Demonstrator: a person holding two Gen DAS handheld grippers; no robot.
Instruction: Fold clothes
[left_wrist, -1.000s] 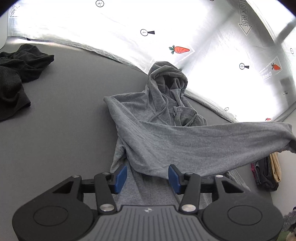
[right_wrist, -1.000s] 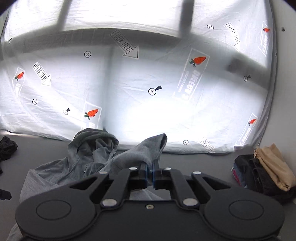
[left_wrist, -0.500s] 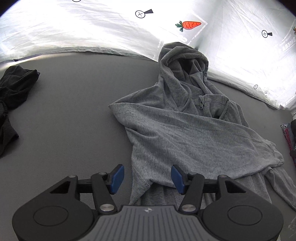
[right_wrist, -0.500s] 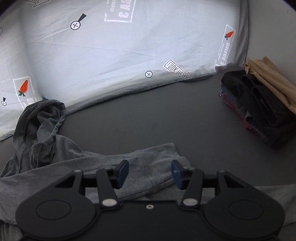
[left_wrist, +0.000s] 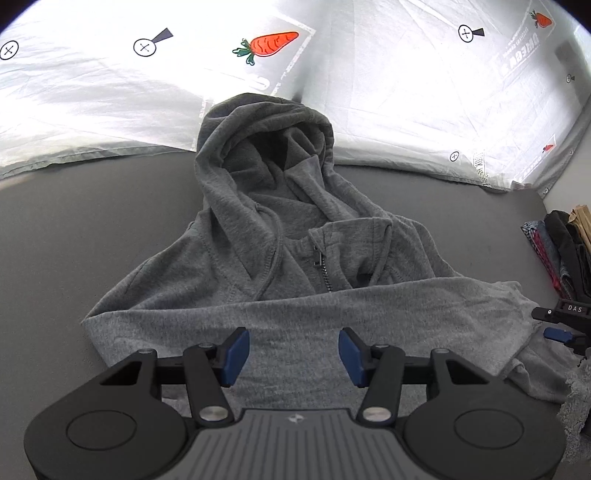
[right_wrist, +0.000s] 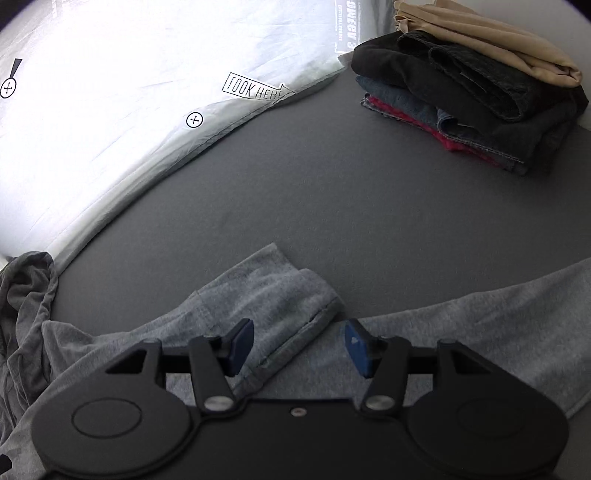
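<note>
A grey zip hoodie (left_wrist: 280, 258) lies front up on the dark grey table, hood toward the white backdrop. One sleeve (left_wrist: 369, 314) lies folded across its chest, its cuff (right_wrist: 295, 295) resting just ahead of my right gripper. My left gripper (left_wrist: 291, 350) is open and empty, low over the folded sleeve. My right gripper (right_wrist: 299, 343) is open and empty over the cuff; it also shows at the right edge of the left wrist view (left_wrist: 561, 328). The hoodie's other sleeve (right_wrist: 498, 325) stretches off to the right.
A stack of folded clothes (right_wrist: 472, 96), black, denim, red and tan, stands at the far right of the table (right_wrist: 314, 184); it also shows in the left wrist view (left_wrist: 561, 251). A white printed backdrop sheet (left_wrist: 369, 74) rises behind the hoodie.
My right gripper carried the sleeve across the hoodie's chest, laid it down and opened, letting go of the cuff. My left gripper moved in closer over the hoodie.
</note>
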